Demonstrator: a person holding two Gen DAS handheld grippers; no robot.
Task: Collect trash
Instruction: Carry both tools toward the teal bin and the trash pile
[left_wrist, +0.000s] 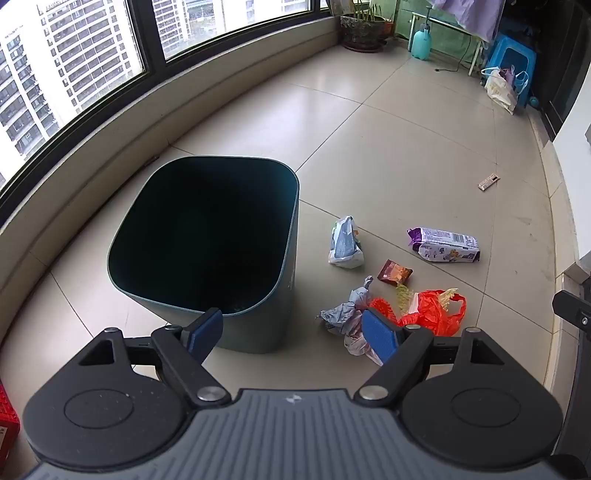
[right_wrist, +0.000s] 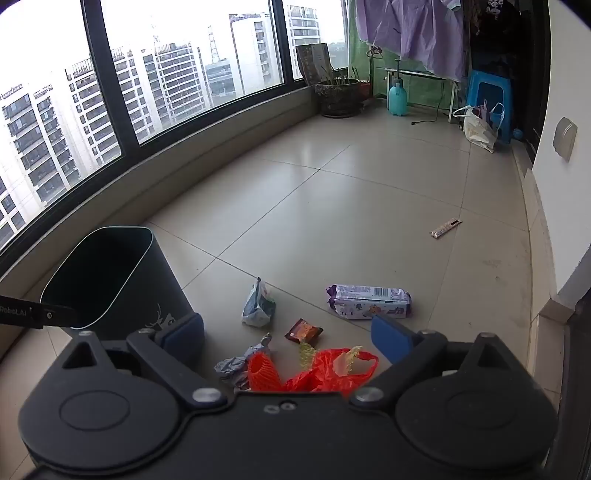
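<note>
- Left wrist view: a dark teal trash bin stands on the tiled floor near the window wall; its interior is dark and its contents cannot be told.
- Left wrist view: the trash lies right of the bin: a white-blue pouch, a purple-white packet, a brown wrapper, crumpled grey paper, an orange plastic bag, and, farther off, a small strip.
- Left wrist view: the left gripper has its jaws spread and empty; the bin's near wall shows between them, and the grey paper lies at the right pad.
- Right wrist view: the bin stands at the left, a deer outline on its side; what it holds is not visible.
- Right wrist view: the right gripper has its jaws spread, holding nothing; the grey paper, orange bag and brown wrapper lie on the floor between them, the purple packet just beyond the right pad, the pouch farther.
</note>
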